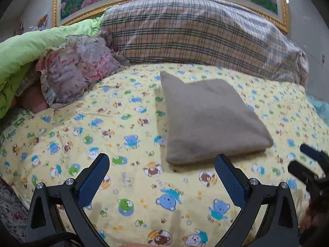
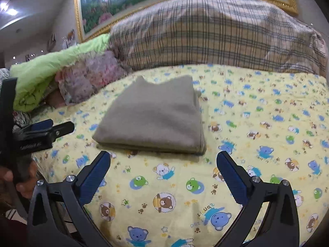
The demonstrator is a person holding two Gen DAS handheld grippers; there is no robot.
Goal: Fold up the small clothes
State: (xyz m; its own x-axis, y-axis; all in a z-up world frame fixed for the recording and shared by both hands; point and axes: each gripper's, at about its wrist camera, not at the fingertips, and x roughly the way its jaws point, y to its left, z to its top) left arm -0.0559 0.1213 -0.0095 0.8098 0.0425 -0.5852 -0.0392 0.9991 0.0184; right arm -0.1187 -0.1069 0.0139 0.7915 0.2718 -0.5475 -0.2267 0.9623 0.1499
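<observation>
The soft grey-brown knitted garment (image 1: 209, 119) lies folded square on the yellow bear-print bedsheet (image 1: 82, 144); folding looks done. Left gripper (image 1: 162, 177) and right gripper (image 2: 163, 173) both hover spread, empty.

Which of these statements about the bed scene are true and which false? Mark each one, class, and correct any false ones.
1. The grey-brown garment lies folded flat on the bed sheet. True.
2. The left tongs grip the garment. False: they stand open, short of it, holding nothing.
3. The sheet is printed with cartoon bears. True.
4. A plain white pillow lies behind the garment. False: the bedding there is plaid bedding.
5. The right tongs stand open. True.
</observation>
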